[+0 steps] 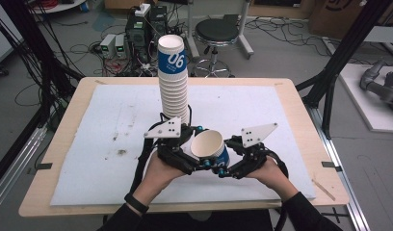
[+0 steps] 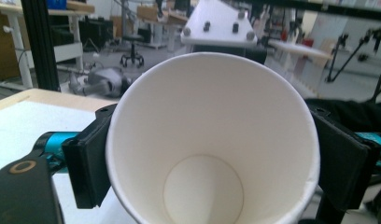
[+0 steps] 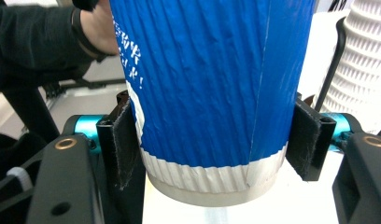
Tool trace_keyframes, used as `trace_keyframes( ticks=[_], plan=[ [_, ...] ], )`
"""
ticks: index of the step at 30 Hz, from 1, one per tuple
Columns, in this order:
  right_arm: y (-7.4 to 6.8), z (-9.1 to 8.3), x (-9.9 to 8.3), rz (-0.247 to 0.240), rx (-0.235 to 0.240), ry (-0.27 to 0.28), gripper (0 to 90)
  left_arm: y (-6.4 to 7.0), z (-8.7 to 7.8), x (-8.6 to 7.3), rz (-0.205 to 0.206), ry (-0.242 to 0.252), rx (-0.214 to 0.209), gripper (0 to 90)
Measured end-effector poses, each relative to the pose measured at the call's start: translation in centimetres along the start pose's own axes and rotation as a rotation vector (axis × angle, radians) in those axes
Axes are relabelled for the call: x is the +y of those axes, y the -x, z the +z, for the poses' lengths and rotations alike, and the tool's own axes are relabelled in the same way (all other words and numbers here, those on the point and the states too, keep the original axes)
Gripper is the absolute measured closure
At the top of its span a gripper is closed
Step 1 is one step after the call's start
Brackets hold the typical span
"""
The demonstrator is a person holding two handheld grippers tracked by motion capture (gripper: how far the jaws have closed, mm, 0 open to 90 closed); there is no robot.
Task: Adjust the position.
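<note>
Both tongs clamp one cup [image 1: 210, 146] just right of the stack [image 1: 173, 82], tilted, mouth toward the left tongs [image 1: 193, 144], base in the right tongs [image 1: 222, 166].

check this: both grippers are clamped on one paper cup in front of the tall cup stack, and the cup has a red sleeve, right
Not quite: the paper cup has a blue sleeve, not red, as the right gripper view shows. The rest holds: the left gripper and right gripper both clamp it, in front of the tall cup stack.

Grey floor [image 1: 281, 53] strewn with cables [image 1: 79, 48]; a black stool [image 1: 216, 33] stands behind the wooden bench [image 1: 300, 110], electronics boxes [image 1: 112, 45] nearby.
</note>
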State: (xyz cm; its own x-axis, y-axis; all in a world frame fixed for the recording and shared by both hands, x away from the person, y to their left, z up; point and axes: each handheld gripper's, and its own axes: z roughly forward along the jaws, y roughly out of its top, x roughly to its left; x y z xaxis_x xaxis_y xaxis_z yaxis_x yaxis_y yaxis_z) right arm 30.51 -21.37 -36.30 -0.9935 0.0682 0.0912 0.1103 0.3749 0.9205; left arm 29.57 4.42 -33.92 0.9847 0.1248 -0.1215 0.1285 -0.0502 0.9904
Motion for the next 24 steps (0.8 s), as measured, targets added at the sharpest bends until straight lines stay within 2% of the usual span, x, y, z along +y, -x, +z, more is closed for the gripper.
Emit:
trace_keyframes(
  ticks=[2,6,12,15,17,19,22,24],
  plan=[
    [0.02,-0.04,0.01,-0.001,-0.002,0.011,30.2,0.06,0.02,0.02,0.008,0.002,0.009,13.5],
    [-0.03,-0.11,0.03,0.001,-0.003,0.021,30.2,-0.01,-0.01,-0.01,-0.004,0.003,0.0,17.1],
    [-0.11,0.11,-0.05,0.001,-0.008,0.026,28.6,-0.11,-0.18,0.13,0.011,-0.02,-0.003,21.1],
    [-0.29,0.0,-0.04,-0.001,-0.042,0.025,22.4,-0.09,-0.39,0.45,0.027,-0.045,-0.004,22.6],
    [-0.3,-0.1,0.01,-0.009,-0.046,0.017,23.6,-0.04,-0.46,0.67,0.037,-0.058,-0.003,23.1],
    [-0.43,0.01,0.05,-0.02,-0.034,0.016,29.7,0.04,-0.49,0.83,0.044,-0.068,-0.004,23.5],
    [-0.53,0.35,0.09,-0.018,-0.019,0.016,30.6,0.28,-0.34,0.9,0.053,-0.057,-0.001,23.4],
    [-0.61,0.44,0.07,-0.013,-0.01,0.034,30.6,0.43,-0.2,0.85,0.048,-0.025,0.001,20.9]
  ],
)
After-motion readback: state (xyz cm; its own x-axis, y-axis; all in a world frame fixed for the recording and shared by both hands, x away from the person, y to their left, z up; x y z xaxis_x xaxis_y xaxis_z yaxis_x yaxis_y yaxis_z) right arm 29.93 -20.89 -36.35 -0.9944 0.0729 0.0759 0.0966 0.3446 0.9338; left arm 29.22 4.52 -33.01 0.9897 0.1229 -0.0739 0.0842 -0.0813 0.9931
